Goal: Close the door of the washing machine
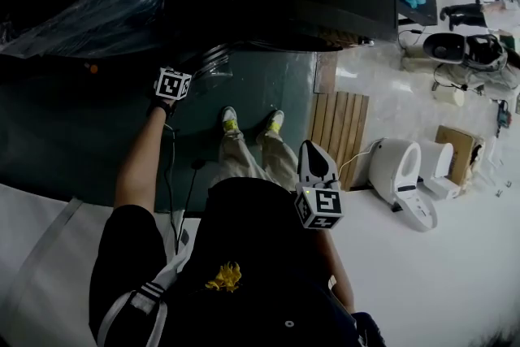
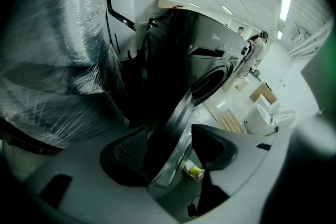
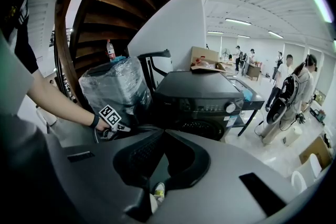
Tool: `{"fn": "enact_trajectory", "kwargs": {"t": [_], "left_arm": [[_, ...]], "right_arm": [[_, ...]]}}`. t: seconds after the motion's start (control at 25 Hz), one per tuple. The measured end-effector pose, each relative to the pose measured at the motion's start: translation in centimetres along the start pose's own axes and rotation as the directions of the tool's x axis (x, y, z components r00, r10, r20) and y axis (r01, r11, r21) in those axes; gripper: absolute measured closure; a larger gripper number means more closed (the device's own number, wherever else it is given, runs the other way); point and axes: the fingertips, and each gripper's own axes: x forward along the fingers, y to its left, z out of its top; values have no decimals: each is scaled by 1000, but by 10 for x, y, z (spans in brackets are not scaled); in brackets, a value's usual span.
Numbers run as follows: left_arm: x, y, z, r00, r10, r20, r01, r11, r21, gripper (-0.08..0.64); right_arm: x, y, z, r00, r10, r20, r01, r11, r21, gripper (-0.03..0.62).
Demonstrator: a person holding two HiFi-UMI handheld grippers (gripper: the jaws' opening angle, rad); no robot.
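Chrome-rimmed door [image 2: 184, 107] stands swung open from the washing machine [image 2: 212, 60]. Its rim sits between the parted jaws of the left tool [image 2: 169, 136], pads not pressing. Judged rigid, slick and moderately heavy, best taken at the outer rim. Right tool [image 3: 164, 132]: jaws together, empty.

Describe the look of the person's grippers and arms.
Both the left gripper and right gripper have pale grey bodies, black textured pads and a cube of black-and-white square markers. A black cable hangs by the left arm. Its sleeve is short, black, white-striped.
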Motion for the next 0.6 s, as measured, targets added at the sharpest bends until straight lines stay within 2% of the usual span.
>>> {"fn": "enact_trajectory", "kwargs": {"t": [0.2,0.36,0.6], "left_arm": [[-7,-11,-4,1000,17,-11,-18,999,-42,297],[-9,-26,-14,1000,17,-18,-19,994,-103,293],[-10,-58,-29,999,5,-53,-11,993,-117,293]], "right_arm": [[1,-7,3,1000,17,12,-17,1000,-1,568],[4,-15,-1,999,40,15,-40,999,-9,568],[13,-30,1,998,64,22,-64,998,-11,568]]}}
